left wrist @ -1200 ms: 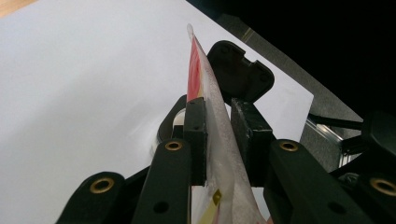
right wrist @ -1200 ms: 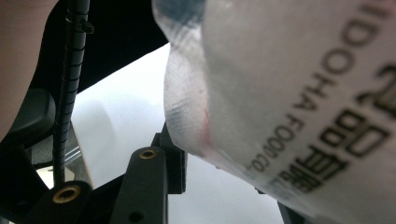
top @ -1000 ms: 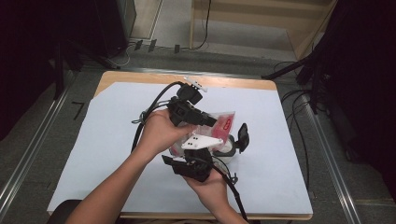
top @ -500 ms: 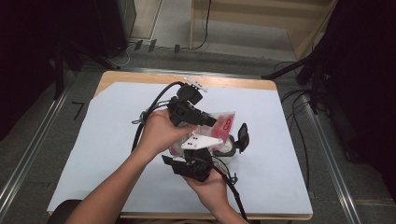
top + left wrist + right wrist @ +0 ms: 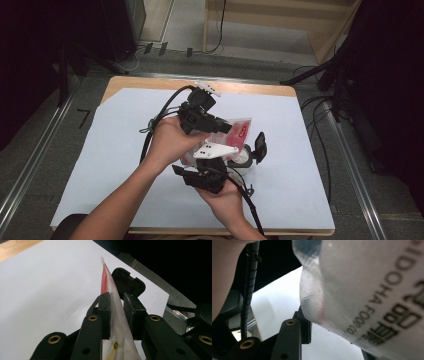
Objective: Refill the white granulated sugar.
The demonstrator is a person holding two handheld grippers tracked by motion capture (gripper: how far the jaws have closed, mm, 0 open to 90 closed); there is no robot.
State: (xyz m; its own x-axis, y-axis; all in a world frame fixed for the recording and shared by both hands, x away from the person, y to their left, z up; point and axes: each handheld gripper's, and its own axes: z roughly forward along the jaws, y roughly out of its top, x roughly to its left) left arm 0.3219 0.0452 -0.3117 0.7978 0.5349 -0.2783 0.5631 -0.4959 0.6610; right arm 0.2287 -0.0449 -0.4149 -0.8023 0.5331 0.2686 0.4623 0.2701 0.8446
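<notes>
A clear plastic packet with red print is held up over the white-covered table between two hand-held grippers. My left gripper comes from the left, shut on the packet's edge. In the left gripper view both pads pinch the packet, seen edge-on, and the gripper points past it at a black jaw of the other gripper. My right gripper comes from below, jaws on either side of the packet's lower part. In the right gripper view one finger lies against the bulging packet; the other is hidden behind it.
A white sheet covers most of the wooden table top. Black cables trail from the grippers across the sheet. Metal rails run along the floor at both sides, and dark equipment stands around the table.
</notes>
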